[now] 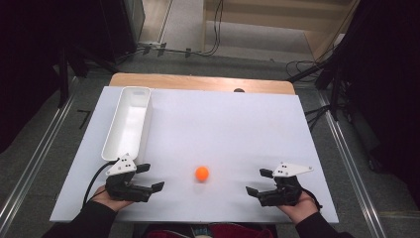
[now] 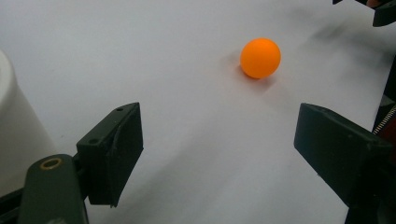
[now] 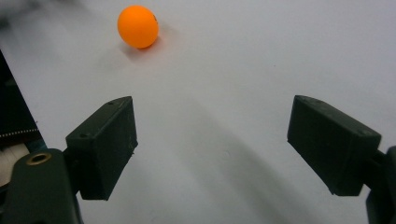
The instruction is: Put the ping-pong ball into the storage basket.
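Observation:
An orange ball (image 1: 201,173) rests on the white tabletop (image 1: 223,124) near the front edge, between the two hands. My left gripper (image 1: 154,177) lies to the ball's left, open and empty, its jaws pointing right toward it. In the left gripper view the ball (image 2: 260,58) sits beyond the spread jaws of the left gripper (image 2: 219,144), a little right of centre. My right gripper (image 1: 256,181) is to the ball's right, open with nothing between its jaws. From the right gripper view the ball (image 3: 138,26) is ahead and to the left of the right gripper (image 3: 212,144).
A long white tray (image 1: 128,124) stands empty along the left side of the table, just behind the left hand; its corner (image 2: 14,130) shows in the left gripper view. A wooden strip (image 1: 198,82) edges the far side. Cables lie on the floor beyond.

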Available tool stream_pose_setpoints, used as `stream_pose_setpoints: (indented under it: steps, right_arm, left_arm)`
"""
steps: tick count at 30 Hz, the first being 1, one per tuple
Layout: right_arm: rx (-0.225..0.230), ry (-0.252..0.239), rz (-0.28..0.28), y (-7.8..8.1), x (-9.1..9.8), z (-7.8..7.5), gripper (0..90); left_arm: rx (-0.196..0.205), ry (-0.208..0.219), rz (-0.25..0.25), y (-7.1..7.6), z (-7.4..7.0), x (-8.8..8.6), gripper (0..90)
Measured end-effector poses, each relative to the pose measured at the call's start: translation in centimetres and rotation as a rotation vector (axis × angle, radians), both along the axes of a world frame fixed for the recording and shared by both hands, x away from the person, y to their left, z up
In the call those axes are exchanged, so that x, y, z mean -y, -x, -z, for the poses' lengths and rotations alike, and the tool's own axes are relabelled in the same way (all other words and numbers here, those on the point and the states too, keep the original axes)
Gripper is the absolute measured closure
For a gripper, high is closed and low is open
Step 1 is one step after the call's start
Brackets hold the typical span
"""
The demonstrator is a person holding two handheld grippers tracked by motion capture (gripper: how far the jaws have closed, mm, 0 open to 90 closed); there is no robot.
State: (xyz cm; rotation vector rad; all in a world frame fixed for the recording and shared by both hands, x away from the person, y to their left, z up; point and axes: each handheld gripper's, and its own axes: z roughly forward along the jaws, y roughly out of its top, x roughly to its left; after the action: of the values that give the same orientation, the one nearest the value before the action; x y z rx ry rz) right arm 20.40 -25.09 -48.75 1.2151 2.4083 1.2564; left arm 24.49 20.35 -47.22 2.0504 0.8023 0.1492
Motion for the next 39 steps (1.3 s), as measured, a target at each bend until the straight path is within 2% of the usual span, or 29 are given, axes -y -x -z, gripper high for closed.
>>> stream_pose_setpoints:
  steps: [6,10,12,13,18,25,28,36,39]
  right_arm:
    - [0.0,0.0,-0.001,0.0,0.0,0.0,14.5]
    - [0.0,0.001,-0.006,0.0,0.0,0.0,14.5]
    - [-0.009,-0.013,0.001,0.0,0.0,0.0,14.5]
    - [0.003,-0.011,-0.002,0.0,0.0,0.0,14.5]
    - [-0.006,-0.01,-0.001,0.0,0.1,0.1,14.5]
    - [-0.006,-0.005,-0.004,0.0,0.0,0.1,14.5]
    - [-0.003,-0.004,-0.009,-0.1,0.0,0.2,14.5]
    - [-0.006,-0.002,-0.006,0.0,0.0,0.1,14.5]
    - [-0.005,-0.001,-0.007,-0.1,0.1,0.2,14.5]
  left_arm:
    - [0.002,-0.005,0.001,0.0,0.0,0.1,16.0]
    - [0.002,0.006,0.002,-0.1,0.0,0.1,16.0]
    - [-0.007,0.024,0.001,0.0,-0.1,0.1,16.0]
    - [-0.004,0.026,0.003,0.0,-0.1,0.2,16.0]
    - [0.02,0.032,-0.001,0.1,-0.4,1.0,16.0]
    - [0.027,0.033,0.007,0.0,-0.7,2.1,16.1]
    - [0.021,0.045,0.01,0.0,-0.7,2.6,16.1]
    - [0.021,0.037,0.03,-0.3,-0.9,3.8,16.0]
    - [0.017,0.052,0.037,-0.5,-0.9,4.2,15.9]
